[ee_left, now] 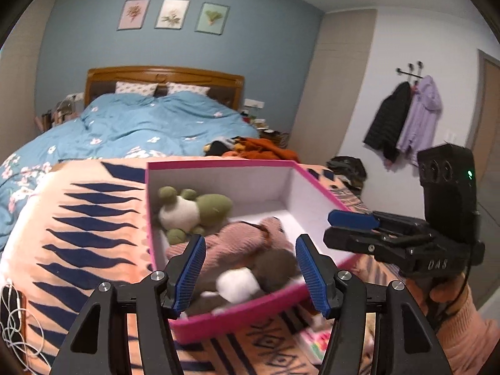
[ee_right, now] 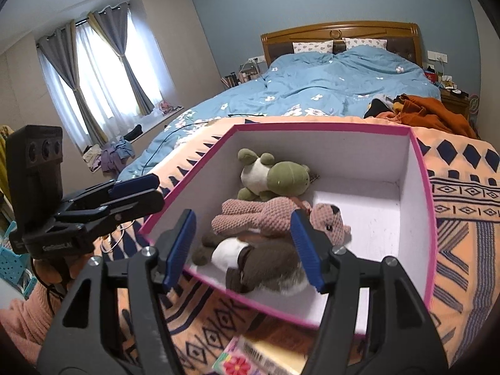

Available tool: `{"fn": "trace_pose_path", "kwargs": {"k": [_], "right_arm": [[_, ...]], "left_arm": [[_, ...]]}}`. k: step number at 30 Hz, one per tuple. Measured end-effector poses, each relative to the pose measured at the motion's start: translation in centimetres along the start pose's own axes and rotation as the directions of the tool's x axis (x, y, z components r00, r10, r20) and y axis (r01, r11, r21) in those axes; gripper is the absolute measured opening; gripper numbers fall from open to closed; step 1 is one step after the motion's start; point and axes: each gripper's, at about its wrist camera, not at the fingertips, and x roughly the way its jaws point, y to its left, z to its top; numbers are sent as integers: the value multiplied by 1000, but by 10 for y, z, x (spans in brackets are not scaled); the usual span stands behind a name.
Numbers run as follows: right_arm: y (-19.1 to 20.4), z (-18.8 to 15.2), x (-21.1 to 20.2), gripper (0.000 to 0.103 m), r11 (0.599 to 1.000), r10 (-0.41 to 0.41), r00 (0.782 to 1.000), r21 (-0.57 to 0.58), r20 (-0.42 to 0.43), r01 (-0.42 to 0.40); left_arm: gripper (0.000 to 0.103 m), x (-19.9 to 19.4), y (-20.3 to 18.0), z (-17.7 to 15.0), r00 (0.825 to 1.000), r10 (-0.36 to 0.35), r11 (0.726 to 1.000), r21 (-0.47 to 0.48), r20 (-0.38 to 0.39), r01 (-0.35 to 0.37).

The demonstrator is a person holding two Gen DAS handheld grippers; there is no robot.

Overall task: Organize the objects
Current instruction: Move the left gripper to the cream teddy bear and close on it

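A pink box (ee_left: 218,164) (ee_right: 312,126) with a white inside lies open on the orange patterned blanket. Three soft toys lie in it: a green turtle (ee_left: 193,209) (ee_right: 275,178) at the back, a pink knitted bear (ee_left: 237,240) (ee_right: 259,215) in the middle, and a brown and white plush (ee_left: 268,265) (ee_right: 268,265) by the near wall. My left gripper (ee_left: 250,268) (ee_right: 157,191) hovers open at the box's near left side. My right gripper (ee_right: 243,247) (ee_left: 331,228) hovers open over the near rim. Neither holds anything.
The orange patterned blanket (ee_right: 462,218) covers the foot of a bed with a blue floral duvet (ee_left: 150,122). Orange clothes (ee_right: 422,109) lie behind the box. A flowered book (ee_right: 247,359) sits just in front of it. White cables (ee_left: 12,318) lie at the left; coats (ee_left: 406,118) hang on the wall.
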Motion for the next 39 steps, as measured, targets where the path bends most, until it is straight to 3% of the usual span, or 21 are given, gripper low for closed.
{"fn": "trace_pose_path", "kwargs": {"k": [3,9,15,23,30,39], "right_arm": [[1,-12,-21,68,1000,3,1000,5,23,-3],[-7,-43,-55,68,999,-34,999,38,27,33],[-28,-83,-78,68,989,-97,995,111,-3,97],[-51,-126,-69,68,967,-104,990,222,-91,122],[-53,-135,-60,67,964,-89,990,239,-113,114],[-62,-139,-52,57,956,-92,986,266,-142,127]], "left_arm": [[68,-5,-17,-12,999,-39,999,23,-6,39],[68,2,-43,-39,992,-109,993,42,-62,112],[68,24,-70,-72,969,-182,981,43,-168,192],[68,37,-96,-91,944,-230,967,54,-236,249],[67,47,-106,-100,929,-245,962,49,-276,269],[66,55,-107,-107,914,-262,959,23,-310,283]]}}
